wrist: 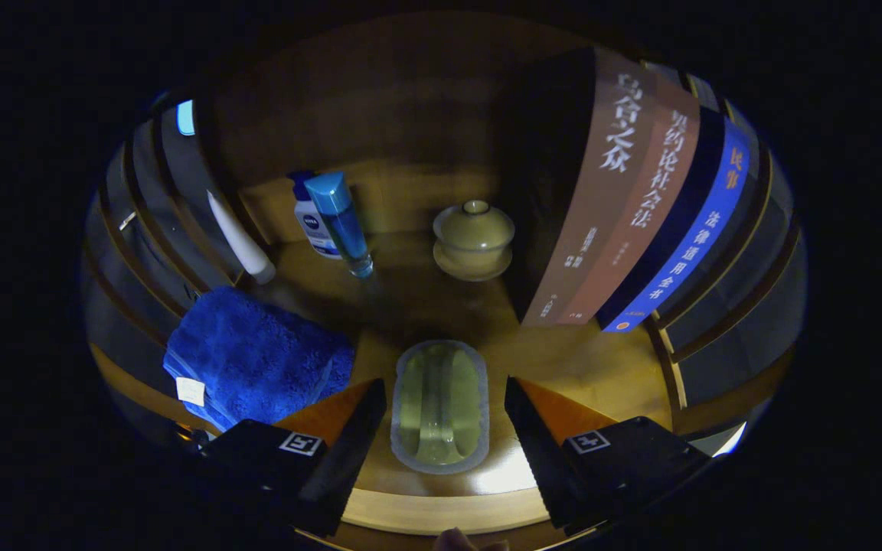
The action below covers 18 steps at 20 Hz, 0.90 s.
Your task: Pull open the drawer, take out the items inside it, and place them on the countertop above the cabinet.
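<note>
now the gripper (441, 417) is standing wide open above a wooden surface (586, 360), and nothing is being pressed between its two fingers. i cannot tell for sure if this wooden surface is the countertop or a shelf, because wooden walls are rising behind it and at the sides.

going from the left, a blue towel (253, 356), folded, is lying on the wood just ahead of the left finger, with a small white tag at its near corner. beyond the towel a white tube (240, 237) is leaning against the left wall. a little more to the right, a white bottle with a blue cap (311, 222) is standing upright, and a clear blue bottle (343, 222) is standing just in front of it, maybe touching it.

between the fingers a pale green oval dish (439, 405) with a grey rim is lying flat on the wood, and both fingers are staying apart from it. beyond it, near the back wall, a small cream bowl with a lid (474, 237) is sitting on its saucer.

to the right of the bowl, three books (625, 207) are standing upright side by side, with their spines facing the gripper: two brown ones and one dark blue one.
</note>
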Each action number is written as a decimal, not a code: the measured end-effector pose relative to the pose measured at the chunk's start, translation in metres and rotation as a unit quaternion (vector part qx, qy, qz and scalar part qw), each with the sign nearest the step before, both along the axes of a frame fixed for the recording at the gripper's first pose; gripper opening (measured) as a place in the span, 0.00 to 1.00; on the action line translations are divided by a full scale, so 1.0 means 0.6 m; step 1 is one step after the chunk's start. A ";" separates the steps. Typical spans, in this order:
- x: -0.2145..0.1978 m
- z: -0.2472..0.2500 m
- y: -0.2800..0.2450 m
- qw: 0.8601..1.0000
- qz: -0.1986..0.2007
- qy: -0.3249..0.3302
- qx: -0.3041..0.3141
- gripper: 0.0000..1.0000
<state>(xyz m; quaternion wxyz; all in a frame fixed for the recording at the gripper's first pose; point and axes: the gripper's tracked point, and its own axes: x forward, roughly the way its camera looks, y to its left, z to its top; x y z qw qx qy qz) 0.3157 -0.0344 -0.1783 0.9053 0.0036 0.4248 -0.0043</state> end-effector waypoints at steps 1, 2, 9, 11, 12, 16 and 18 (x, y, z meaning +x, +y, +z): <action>-0.007 0.013 0.003 1.000 0.003 -0.021 0.003 0.99; -0.012 0.024 0.003 0.999 0.004 -0.042 0.005 1.00; -0.096 0.111 -0.016 0.979 0.005 -0.202 0.003 1.00; -0.134 0.146 -0.023 0.967 -0.003 -0.255 0.015 0.99; -0.153 0.163 -0.028 0.959 -0.006 -0.282 0.017 0.99; -0.229 0.201 -0.056 0.932 -0.008 -0.363 -0.011 0.99; -0.276 0.195 -0.037 0.928 0.013 -0.372 -0.012 0.99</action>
